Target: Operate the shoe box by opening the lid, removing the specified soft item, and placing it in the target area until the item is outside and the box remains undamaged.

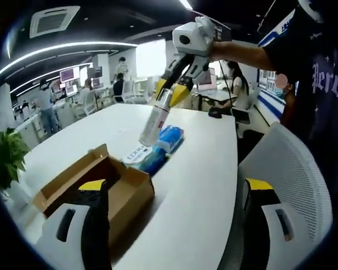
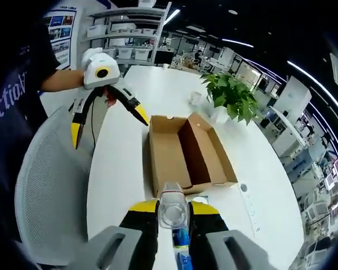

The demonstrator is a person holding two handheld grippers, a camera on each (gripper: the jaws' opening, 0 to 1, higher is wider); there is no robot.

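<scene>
The brown cardboard shoe box (image 2: 186, 152) lies open on the white table (image 2: 115, 169), its inside looking bare; in the left gripper view the box (image 1: 96, 188) sits just past my left jaw. My right gripper (image 2: 173, 209) is shut on a white soft pack (image 2: 172, 211). From the left gripper view, the right gripper (image 1: 168, 95) holds that pack (image 1: 155, 121) tilted above blue packs (image 1: 164, 143) lying on the table. My left gripper (image 1: 174, 191) stands wide open with nothing in it, and it shows as the left gripper (image 2: 109, 125) hovering at the table's edge near the box.
A white mesh chair (image 2: 50, 180) stands against the table edge, also the chair (image 1: 293, 174). A potted plant (image 2: 231, 95) sits beyond the box. A power strip (image 2: 250, 208) lies on the table. Desks and people fill the office behind.
</scene>
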